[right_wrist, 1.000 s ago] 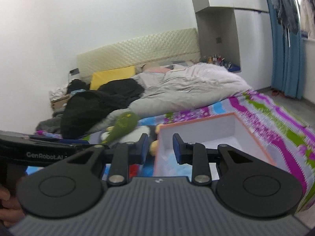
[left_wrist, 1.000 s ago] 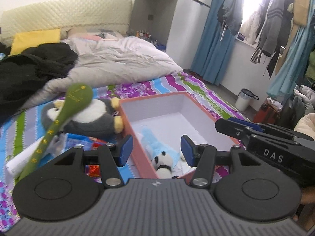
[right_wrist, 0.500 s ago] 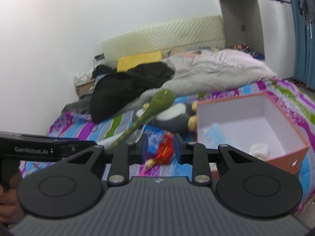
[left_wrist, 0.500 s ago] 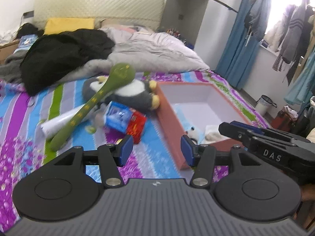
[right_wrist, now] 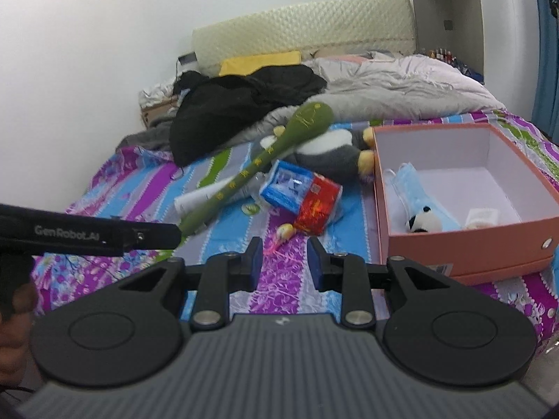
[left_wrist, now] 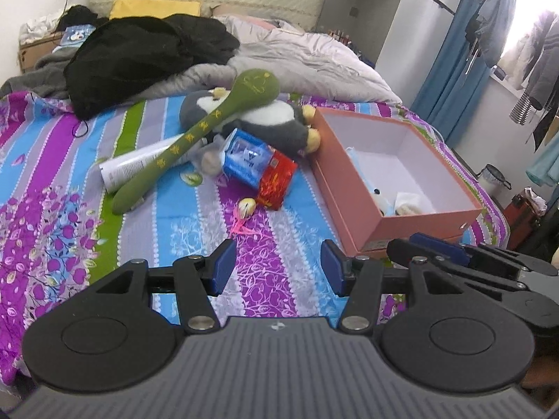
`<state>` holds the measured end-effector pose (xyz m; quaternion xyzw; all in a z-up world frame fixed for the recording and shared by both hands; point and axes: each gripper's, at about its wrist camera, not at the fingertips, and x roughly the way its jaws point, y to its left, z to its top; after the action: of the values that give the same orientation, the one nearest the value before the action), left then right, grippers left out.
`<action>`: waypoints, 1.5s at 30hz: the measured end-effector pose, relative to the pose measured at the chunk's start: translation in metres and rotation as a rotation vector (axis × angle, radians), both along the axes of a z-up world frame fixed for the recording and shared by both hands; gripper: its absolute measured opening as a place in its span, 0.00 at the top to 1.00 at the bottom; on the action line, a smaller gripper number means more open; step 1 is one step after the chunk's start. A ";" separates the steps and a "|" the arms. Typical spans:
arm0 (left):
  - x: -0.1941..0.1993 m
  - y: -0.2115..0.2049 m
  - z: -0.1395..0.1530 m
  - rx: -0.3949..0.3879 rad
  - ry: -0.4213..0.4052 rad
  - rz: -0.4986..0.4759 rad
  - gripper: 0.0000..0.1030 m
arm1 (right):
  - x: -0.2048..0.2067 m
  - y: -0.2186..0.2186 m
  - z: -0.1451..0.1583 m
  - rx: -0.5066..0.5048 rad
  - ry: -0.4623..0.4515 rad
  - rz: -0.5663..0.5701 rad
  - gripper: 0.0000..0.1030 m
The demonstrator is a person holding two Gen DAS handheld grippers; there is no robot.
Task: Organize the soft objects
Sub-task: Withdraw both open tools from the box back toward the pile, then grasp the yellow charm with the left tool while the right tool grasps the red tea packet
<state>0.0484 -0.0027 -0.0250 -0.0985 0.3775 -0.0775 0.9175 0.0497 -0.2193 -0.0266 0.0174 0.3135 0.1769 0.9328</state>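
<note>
A pink box sits on the striped bedspread, holding a blue panda plush. Left of it lie a grey penguin plush, a long green plush stick, a blue pack, a red pack and a small yellow-pink toy. My left gripper is open and empty, low over the bedspread near the front edge. My right gripper is open and empty, short of the small toy.
A white tube lies under the green stick. A black garment and a grey duvet are heaped at the head of the bed. Curtains, hanging clothes and a bin stand to the right.
Both grippers have pulled back from the box and swung left, so the pile of toys and packs now sits ahead. The jaws stay open. No object has moved.
</note>
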 end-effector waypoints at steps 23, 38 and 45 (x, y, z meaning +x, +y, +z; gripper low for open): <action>0.062 0.016 -0.051 0.037 0.044 0.021 0.38 | 0.039 0.011 -0.045 -0.019 0.020 -0.045 0.70; 0.103 0.030 -0.102 0.043 0.086 0.052 0.37 | 0.080 0.016 -0.076 -0.090 0.031 -0.035 0.70; 0.127 0.037 -0.122 0.008 0.093 0.081 0.37 | 0.105 0.027 -0.096 -0.127 0.048 0.000 0.70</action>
<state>0.1757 0.0345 -0.1467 -0.1136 0.4159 -0.0341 0.9016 0.1549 -0.1919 -0.1229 -0.0377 0.3463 0.1559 0.9243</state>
